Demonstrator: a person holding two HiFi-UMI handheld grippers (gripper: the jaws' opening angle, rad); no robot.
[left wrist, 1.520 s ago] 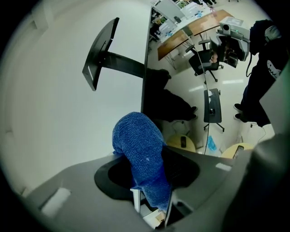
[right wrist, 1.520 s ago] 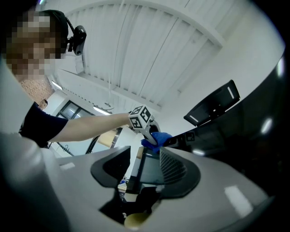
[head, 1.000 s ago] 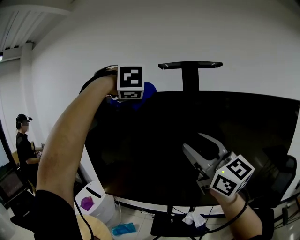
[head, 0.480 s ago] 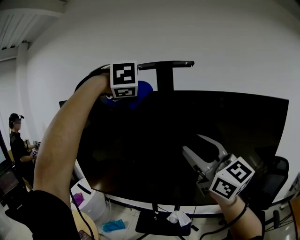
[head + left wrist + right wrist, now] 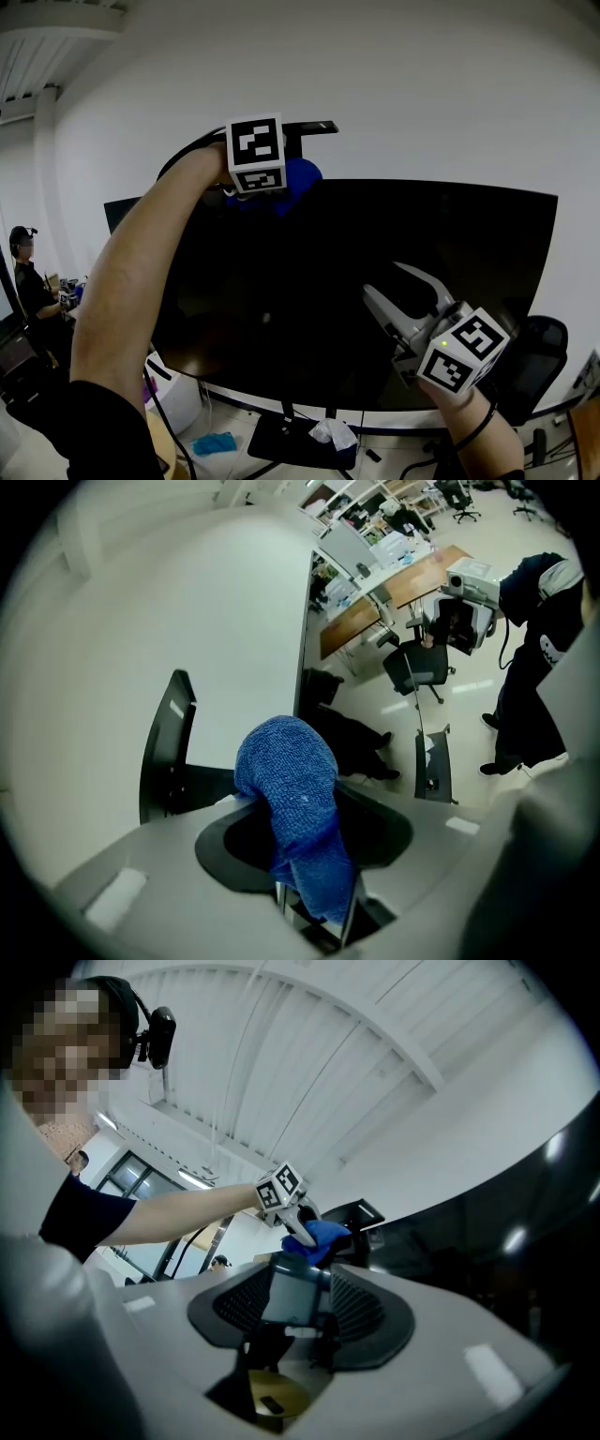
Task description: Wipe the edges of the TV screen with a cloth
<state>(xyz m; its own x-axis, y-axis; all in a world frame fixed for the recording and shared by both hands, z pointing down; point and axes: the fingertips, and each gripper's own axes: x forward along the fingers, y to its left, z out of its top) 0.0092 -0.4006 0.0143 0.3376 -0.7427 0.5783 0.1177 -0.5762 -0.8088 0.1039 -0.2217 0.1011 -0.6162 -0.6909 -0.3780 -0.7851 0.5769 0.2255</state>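
The wide black TV screen fills the middle of the head view. My left gripper is raised to the screen's top edge, left of its middle, and is shut on a blue cloth that rests against that edge. In the left gripper view the cloth bulges up between the jaws and hides them. My right gripper is in front of the lower right part of the screen, open, with nothing between its fingers. The right gripper view shows the left gripper and the cloth at the TV's top edge.
The TV stand's post and top bracket rise behind the cloth. On the floor below are the stand's base with a crumpled white thing and a blue rag. An office chair stands at the right. A person sits far left.
The left gripper has slid the cloth rightward along the TV's top edge, up to the stand post. The right gripper has moved rightward across the screen too. The TV's left end has come into view.
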